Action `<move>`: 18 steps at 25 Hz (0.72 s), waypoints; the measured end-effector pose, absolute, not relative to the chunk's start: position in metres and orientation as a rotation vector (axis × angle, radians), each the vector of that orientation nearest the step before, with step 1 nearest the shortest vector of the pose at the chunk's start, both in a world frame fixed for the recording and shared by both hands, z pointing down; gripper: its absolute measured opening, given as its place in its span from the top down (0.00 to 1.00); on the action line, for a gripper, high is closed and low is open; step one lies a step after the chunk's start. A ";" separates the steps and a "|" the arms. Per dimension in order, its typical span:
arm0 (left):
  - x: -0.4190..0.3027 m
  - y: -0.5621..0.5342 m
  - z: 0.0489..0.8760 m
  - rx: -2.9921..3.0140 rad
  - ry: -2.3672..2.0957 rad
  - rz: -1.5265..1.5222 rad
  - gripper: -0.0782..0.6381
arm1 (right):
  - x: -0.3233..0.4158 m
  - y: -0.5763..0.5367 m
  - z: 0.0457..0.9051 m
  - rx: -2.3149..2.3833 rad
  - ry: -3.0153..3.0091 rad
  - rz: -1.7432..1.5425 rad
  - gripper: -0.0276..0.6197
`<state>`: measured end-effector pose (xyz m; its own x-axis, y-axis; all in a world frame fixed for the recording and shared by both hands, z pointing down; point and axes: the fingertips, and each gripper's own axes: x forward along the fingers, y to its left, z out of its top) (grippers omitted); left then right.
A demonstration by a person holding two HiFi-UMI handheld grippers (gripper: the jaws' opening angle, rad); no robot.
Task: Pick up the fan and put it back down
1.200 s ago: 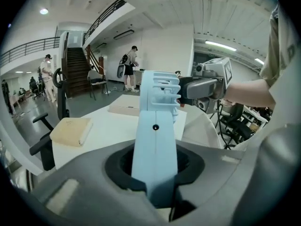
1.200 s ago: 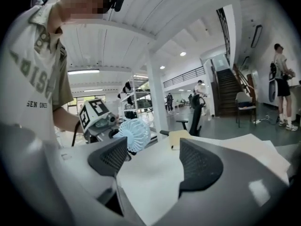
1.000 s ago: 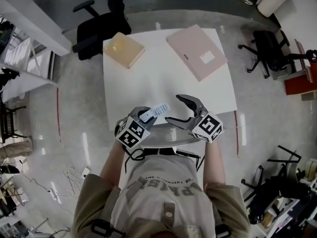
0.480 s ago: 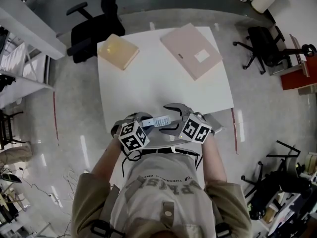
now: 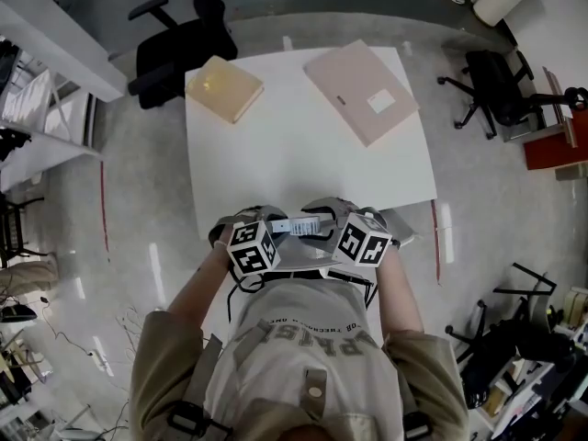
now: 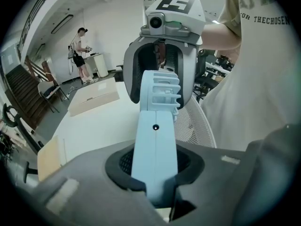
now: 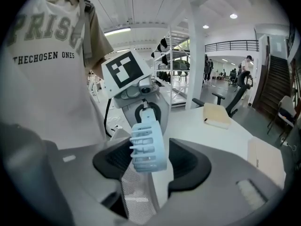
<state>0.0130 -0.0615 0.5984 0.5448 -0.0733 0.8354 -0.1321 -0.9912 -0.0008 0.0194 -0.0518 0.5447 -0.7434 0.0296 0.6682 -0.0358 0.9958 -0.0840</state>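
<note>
Left tongs clamped tight on fan handle, low on stem, so head sticks out free toward my other hand. Right tongs have just been closing, now partly open, fan head between pads. Sliver of gap shows at right pad, so no firm bite yet, I judge. Fan hangs over near edge of desk, close to my chest. Second grip probably meant to steady head for set-down. Tan box far left and pink box far right, well apart from fan.
</note>
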 end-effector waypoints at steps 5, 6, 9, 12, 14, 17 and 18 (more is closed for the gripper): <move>0.016 -0.064 0.599 2.710 -0.169 1.476 0.75 | 0.022 -0.050 0.546 -0.019 -2.393 0.105 0.65; 0.016 -0.063 0.599 2.711 -0.163 1.478 0.75 | 0.022 -0.049 0.547 -0.022 -2.395 0.108 0.65; 0.017 -0.060 0.598 2.708 -0.139 1.466 0.74 | 0.022 -0.048 0.543 -0.039 -2.414 0.143 0.65; 0.016 -0.060 0.595 2.711 -0.132 1.459 0.74 | 0.019 -0.050 0.537 -0.044 -2.450 0.174 0.66; 0.016 -0.063 0.592 2.730 -0.144 1.477 0.73 | 0.019 -0.054 0.534 -0.030 -2.474 0.214 0.66; 0.016 -0.067 0.589 2.752 -0.164 1.497 0.72 | 0.020 -0.059 0.532 -0.005 -2.512 0.272 0.66; 0.016 -0.068 0.588 2.758 -0.171 1.500 0.72 | 0.020 -0.061 0.533 0.002 -2.520 0.285 0.66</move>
<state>0.0160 -0.0679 0.5884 0.5390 -0.0969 0.8367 -0.0943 -0.9941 -0.0544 0.0204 -0.0605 0.5329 -0.8221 0.0624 0.5660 -0.0657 0.9769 -0.2032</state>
